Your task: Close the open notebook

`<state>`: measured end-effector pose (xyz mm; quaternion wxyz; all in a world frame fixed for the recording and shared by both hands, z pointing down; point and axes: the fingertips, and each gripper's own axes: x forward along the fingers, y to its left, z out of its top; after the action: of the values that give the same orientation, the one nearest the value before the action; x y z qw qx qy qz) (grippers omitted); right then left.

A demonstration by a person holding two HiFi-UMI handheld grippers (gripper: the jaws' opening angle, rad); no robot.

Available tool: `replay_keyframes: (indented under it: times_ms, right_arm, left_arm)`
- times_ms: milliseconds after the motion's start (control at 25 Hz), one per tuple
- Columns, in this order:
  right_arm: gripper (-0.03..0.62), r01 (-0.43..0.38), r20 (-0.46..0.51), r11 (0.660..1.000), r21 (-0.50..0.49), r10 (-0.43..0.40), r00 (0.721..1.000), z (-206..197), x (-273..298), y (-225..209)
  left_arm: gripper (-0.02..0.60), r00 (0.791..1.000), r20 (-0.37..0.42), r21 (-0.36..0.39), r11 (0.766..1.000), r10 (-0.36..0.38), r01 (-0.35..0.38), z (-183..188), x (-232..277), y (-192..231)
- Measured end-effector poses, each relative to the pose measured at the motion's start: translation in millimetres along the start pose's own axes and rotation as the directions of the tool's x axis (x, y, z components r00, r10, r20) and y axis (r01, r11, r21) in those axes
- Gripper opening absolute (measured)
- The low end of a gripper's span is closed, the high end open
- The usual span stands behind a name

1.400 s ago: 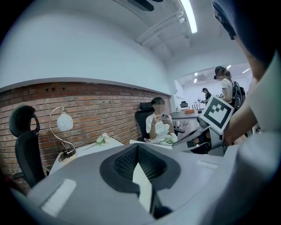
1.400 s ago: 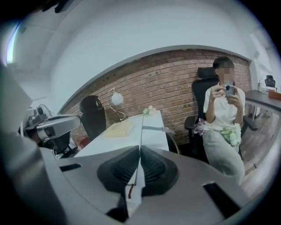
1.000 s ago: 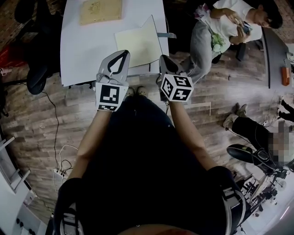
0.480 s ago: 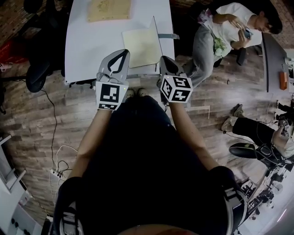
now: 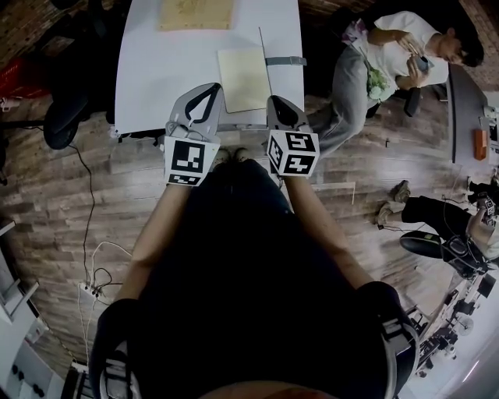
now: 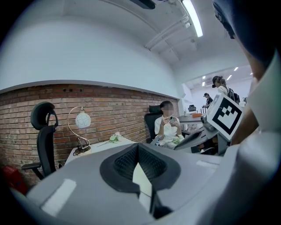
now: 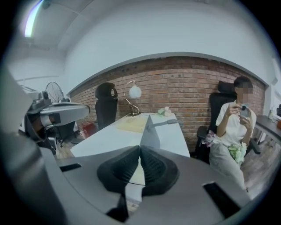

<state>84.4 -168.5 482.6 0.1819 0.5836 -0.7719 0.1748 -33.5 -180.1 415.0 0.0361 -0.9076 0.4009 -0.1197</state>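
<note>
The open notebook (image 5: 243,78) lies on the white table (image 5: 164,70) near its front right corner, cream page up. Its cover (image 7: 150,131) stands nearly upright along the right side, with a grey strap (image 5: 284,61) sticking out to the right. My left gripper (image 5: 209,90) hovers at the table's front edge, just left of the notebook, shut and holding nothing. My right gripper (image 5: 275,101) hangs just short of the notebook's near right corner, also shut and holding nothing. In both gripper views the pads meet at their tips, left gripper (image 6: 138,146) and right gripper (image 7: 140,148).
A tan sheet (image 5: 196,13) lies at the table's far end, beside a desk lamp (image 6: 82,119). A person (image 5: 378,58) sits in a chair right of the table. A black office chair (image 5: 66,117) stands to the left. Cables (image 5: 97,269) run over the wooden floor.
The table and notebook have drifted right in the head view, and the cover now shows almost edge-on. Both grippers stay shut, side by side at the table's front edge.
</note>
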Motion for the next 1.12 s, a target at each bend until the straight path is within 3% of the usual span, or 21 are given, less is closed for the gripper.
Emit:
replay_keyframes:
  times_ms: [1120]
  right_arm:
    - [0.021,-0.098,-0.078,0.988,-0.121,0.089,0.993,-22,30,58]
  left_arm:
    - [-0.005,0.995,-0.053,-0.002,0.997,0.081,-0.081,-20,-29,18]
